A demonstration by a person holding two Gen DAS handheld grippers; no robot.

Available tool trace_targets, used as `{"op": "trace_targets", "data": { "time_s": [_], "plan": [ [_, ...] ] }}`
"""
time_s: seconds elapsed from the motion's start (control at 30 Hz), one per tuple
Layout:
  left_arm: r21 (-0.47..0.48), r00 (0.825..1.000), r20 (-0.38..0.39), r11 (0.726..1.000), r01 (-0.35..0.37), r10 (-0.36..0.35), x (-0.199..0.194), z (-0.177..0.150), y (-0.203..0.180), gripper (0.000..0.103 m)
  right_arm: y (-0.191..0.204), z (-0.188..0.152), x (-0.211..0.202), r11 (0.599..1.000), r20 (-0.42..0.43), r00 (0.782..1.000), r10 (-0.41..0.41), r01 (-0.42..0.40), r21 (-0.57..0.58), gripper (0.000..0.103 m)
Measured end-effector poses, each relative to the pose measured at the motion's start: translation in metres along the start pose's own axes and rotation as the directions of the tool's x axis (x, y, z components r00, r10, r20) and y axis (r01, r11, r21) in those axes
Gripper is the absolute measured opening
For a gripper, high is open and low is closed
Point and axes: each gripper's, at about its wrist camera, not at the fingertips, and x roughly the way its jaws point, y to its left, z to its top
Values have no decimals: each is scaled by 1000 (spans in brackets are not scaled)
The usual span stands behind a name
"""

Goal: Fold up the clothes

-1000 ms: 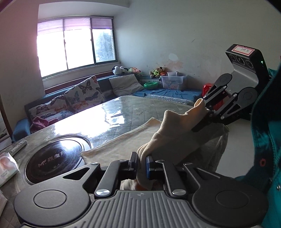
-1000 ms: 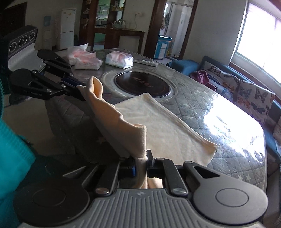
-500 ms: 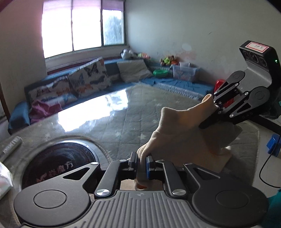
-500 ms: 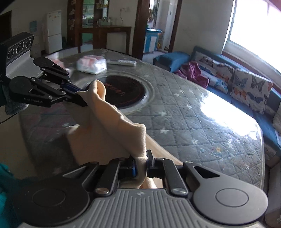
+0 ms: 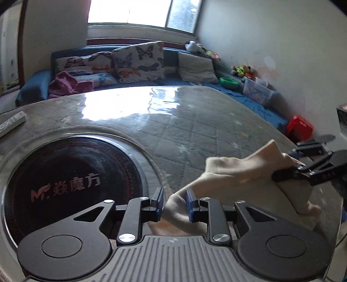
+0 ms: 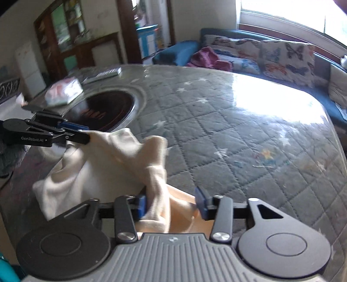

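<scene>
While both jaws are opening, the left gripper point(image 5: 174, 202) and right gripper point(image 6: 171, 204) are letting go of the cream cloth point(image 6: 104, 164), now slack between them on the quilted desk point(image 6: 227, 134).

Daylight pours in from the window point(image 5: 138, 13) behind the sofa, blown out to white in both views, and throws a hard glare patch across the glossy quilted table cover point(image 6: 271, 104). The near foreground sits dimmer. Fisheye bending curves the room toward dark vignetted corners, and the cream cloth point(image 6: 104, 160) looks smeared, probably by motion blur.
</scene>
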Motion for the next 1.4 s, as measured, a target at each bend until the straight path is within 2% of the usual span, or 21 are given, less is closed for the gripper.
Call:
{"op": "trace_targets", "data": {
  "time_s": [0.1, 0.2, 0.37, 0.5, 0.6, 0.67, 0.73, 0.77, 0.8, 0.9, 1.07, 1.17, 1.27, 1.4],
  "plan": [
    [-46, 999, 20, 999, -25, 26, -13, -4, 6, 30, -7, -5, -9, 999, 53, 999, -9, 7, 46, 54],
    [-84, 999, 31, 996, -40, 42, -28, -10, 9, 31, -15, -7, -17, 996, 90, 996, -21, 14, 84, 55],
    [-91, 994, 80, 993, -69, 76, -49, -21, -2, 31, -13, -12, -36, 992, 146, 984, -106, 95, 82, 54],
    [-83, 992, 124, 996, -22, 32, -54, -22, -20, 29, 1, -20, -48, 991, 200, 971, -128, 119, 58, 48],
    [-60, 990, 140, 998, 29, -21, -50, -19, -33, 28, 13, -25, -53, 995, 246, 964, -101, 92, 48, 48],
    [-48, 990, 128, 997, 60, -54, -41, -17, -39, 28, 17, -26, -49, 997, 246, 967, -66, 56, 49, 48],
    [-46, 993, 103, 997, 61, -56, -30, -16, -42, 28, 23, -27, -42, 996, 241, 967, -85, 79, 34, 42],
    [-46, 995, 91, 997, 54, -49, -25, -15, -42, 28, 26, -27, -40, 990, 258, 956, -138, 139, 16, 34],
    [-48, 995, 85, 998, 51, -46, -21, -16, -41, 28, 27, -26, -43, 984, 280, 944, -175, 180, 8, 35],
    [-56, 997, 67, 998, 40, -37, -12, -16, -37, 28, 25, -23, -55, 979, 327, 924, -197, 203, 17, 35],
    [-98, 998, 61, 995, 17, -11, -5, -19, -28, 28, 24, -26, -47, 991, 272, 954, -123, 132, -14, 31],
    [-112, 999, 46, 994, -1, 7, -1, -22, -22, 28, 14, -31, -26, 996, 209, 975, -79, 70, 53, 27],
    [-131, 999, 35, 991, -12, 17, 1, -25, -15, 28, -4, -39, -5, 984, 150, 978, -147, 129, 120, 26],
    [-134, 999, 46, 991, -10, 17, -6, -19, -14, 26, -15, -40, -10, 982, 160, 979, -124, 97, 163, 23]
  ]
}}
